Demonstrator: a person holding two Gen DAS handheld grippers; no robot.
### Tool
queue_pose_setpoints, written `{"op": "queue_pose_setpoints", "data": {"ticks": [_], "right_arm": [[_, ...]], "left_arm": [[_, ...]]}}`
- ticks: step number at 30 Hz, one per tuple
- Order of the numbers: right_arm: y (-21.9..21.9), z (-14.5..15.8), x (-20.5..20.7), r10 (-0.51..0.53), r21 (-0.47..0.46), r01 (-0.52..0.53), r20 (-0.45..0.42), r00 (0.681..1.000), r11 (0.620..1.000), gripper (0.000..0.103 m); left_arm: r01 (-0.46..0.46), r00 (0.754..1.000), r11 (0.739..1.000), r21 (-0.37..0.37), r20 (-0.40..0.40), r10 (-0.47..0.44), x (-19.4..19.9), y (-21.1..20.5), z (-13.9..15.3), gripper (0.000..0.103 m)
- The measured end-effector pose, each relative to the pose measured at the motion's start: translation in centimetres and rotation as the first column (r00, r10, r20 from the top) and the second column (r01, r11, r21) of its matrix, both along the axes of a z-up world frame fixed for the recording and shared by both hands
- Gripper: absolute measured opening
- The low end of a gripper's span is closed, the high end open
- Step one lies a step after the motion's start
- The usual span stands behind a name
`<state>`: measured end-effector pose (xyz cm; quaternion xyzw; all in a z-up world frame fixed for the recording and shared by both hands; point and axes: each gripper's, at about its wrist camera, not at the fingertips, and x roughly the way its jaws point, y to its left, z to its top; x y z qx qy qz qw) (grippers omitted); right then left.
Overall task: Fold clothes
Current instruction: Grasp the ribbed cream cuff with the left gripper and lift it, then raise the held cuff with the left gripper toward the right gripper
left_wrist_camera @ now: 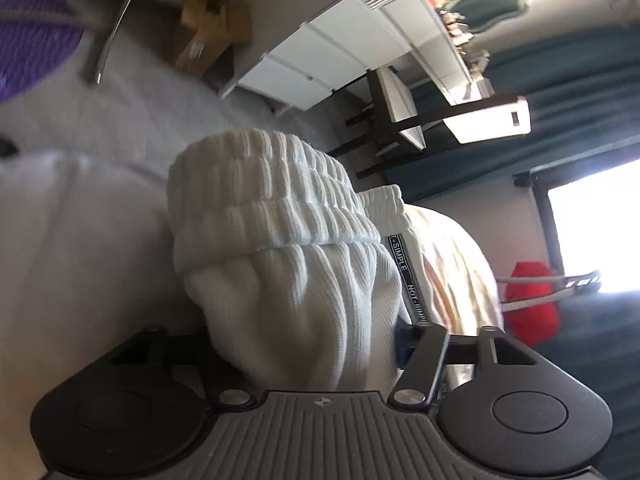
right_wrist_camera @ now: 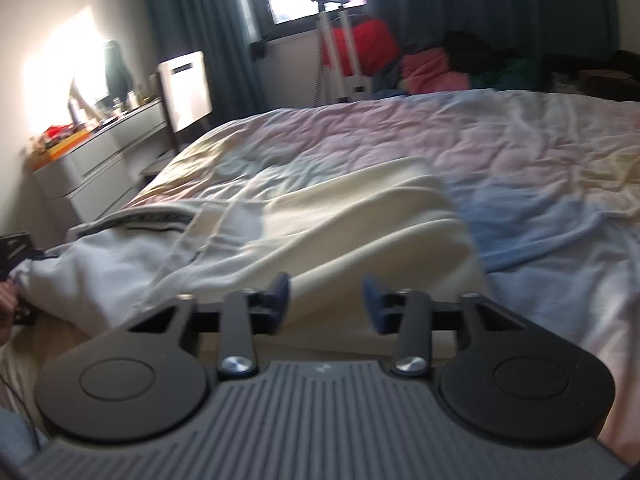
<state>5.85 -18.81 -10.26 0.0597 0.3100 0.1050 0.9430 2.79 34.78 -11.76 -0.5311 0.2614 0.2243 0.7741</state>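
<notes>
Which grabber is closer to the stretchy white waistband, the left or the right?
Left. The left gripper has its jaws shut on the white pants just below the ribbed waistband. The right gripper hangs open over the cream pant leg, away from it.

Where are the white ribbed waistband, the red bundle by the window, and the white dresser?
white ribbed waistband (left_wrist_camera: 268, 196), left wrist view, on the gathered elastic band.
red bundle (right_wrist_camera: 370, 38), right wrist view, on its upper red fabric.
white dresser (right_wrist_camera: 100, 160), right wrist view, on a drawer front.
</notes>
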Motion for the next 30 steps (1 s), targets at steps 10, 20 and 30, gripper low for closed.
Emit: {"op": "queue_pose_setpoints", "data": {"ticks": [10,20,30], "right_arm": [[1.7,-2.4,1.8,0.044,0.002,-0.044,-0.111,0.993,0.999,0.035],[-4.1,1.4,-0.1,-0.143,0.072,0.142,0.002,0.99,0.987,0.034],[-15.2,2.2,-1.5,-0.447,0.3,0.435,-0.032,0.894,0.849,0.036]], "left_arm": [[0.074,0.997,0.872,0.484,-0.059,-0.052,1.9,-8.0,7.8,0.031],[-0.018,0.964,0.587,0.81,0.169,-0.205,0.9,-27.2,19.5,0.027],[-0.022,0.852,0.171,0.985,0.108,-0.512,2.3,-51.2,15.8,0.025]]}}
